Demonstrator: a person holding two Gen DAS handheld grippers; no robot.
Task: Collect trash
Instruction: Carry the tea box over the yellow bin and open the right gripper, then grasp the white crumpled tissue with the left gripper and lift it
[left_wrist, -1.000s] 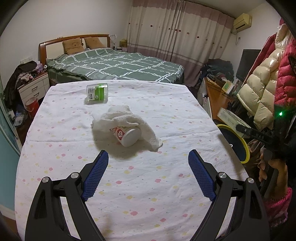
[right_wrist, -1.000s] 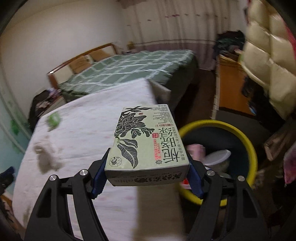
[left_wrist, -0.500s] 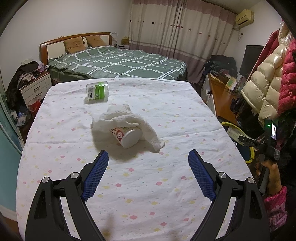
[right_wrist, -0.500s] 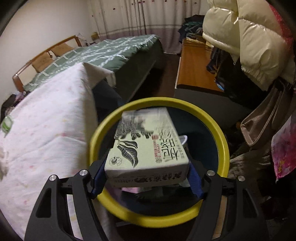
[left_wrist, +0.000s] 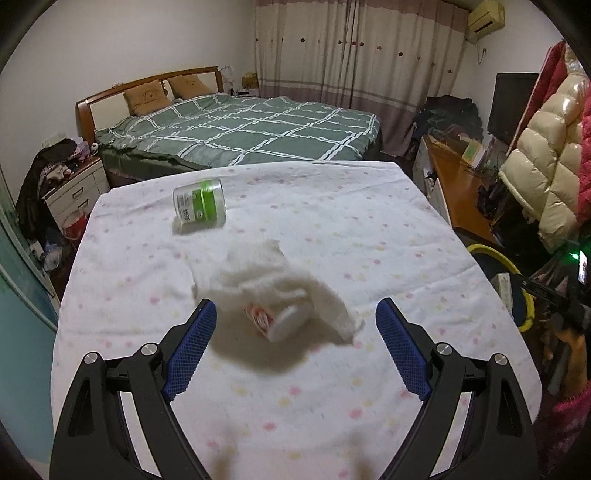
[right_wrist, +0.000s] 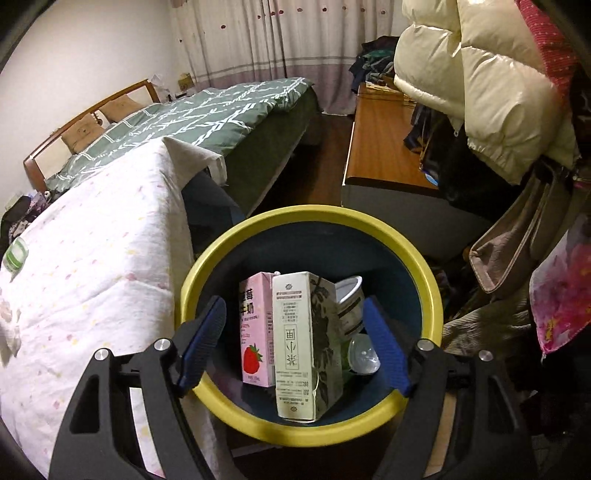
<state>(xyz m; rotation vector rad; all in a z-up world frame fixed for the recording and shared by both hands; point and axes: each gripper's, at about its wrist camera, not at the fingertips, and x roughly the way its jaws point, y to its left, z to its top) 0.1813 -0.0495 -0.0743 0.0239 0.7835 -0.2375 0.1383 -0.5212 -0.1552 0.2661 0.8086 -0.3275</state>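
The step in hand looks like the drop-off: the right gripper (right_wrist: 293, 345) hangs over the bin (right_wrist: 428, 280) with its blue, ribbed fingers (right_wrist: 201, 341) spread wide and gripping nothing, and the tea box (right_wrist: 301, 347) stands on end inside the bin, directly between and beyond the fingertips, touching neither. Beside it, toward the left finger, sits a pink strawberry milk carton (right_wrist: 255, 328); toward the right finger lie a white ribbed cup (right_wrist: 351, 302) and something clear and rounded that I cannot identify. The bin is round, dark inside, with a smooth yellow rim. The left gripper (left_wrist: 295, 349) is likewise open and empty above the bench (left_wrist: 388, 229), which is covered in soft, spotted white cloth. Just ahead of its fingers lies a small red-printed cup (left_wrist: 275, 323) on its side, half draped by a crumpled white paper towel (left_wrist: 258, 273); farther ahead, a clear jar (left_wrist: 199, 205) with a green label lies tipped over. Next, I judge, the left fingers must close around cup and limp towel together, which may slip.
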